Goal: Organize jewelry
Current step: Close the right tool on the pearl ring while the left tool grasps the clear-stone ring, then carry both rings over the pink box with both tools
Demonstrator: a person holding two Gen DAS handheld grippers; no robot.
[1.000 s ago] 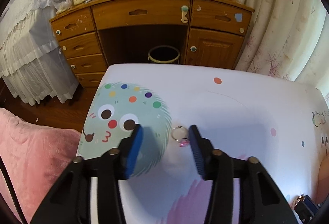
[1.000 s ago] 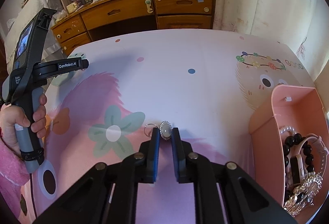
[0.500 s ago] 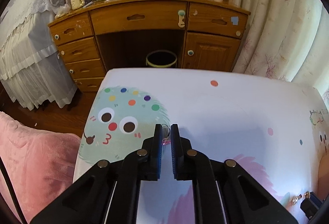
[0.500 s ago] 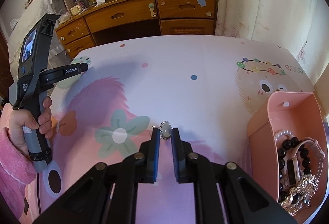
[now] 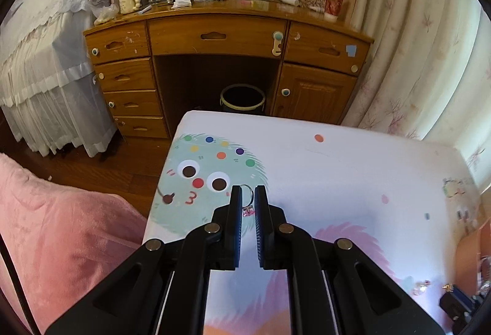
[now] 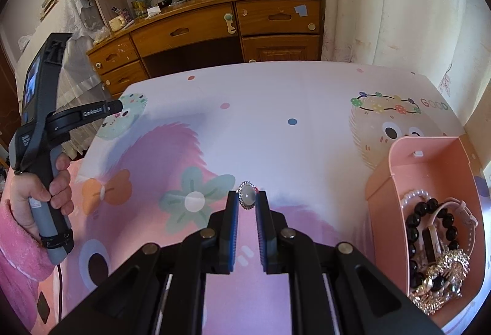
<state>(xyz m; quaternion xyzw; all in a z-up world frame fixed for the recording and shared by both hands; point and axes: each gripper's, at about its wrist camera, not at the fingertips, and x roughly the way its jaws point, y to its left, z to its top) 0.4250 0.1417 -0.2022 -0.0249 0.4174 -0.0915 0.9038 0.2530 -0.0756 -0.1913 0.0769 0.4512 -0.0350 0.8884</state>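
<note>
We work over a tabletop [image 6: 276, 95] covered with a pastel cartoon-monster print, facing a wooden desk [image 5: 221, 37] with a dark bin [image 5: 242, 98] in its kneehole, pale leaf-patterned curtains [image 5: 414, 58] to the right. Our left gripper [image 5: 248, 196] is clamped on a thin silver ring [image 5: 248, 192] with a pink stone, our right gripper [image 6: 247, 200] on a ring with a pale oval stone [image 6: 247, 195]. A pink box [image 6: 429, 169] of bracelets sits at the table's right edge.
</note>
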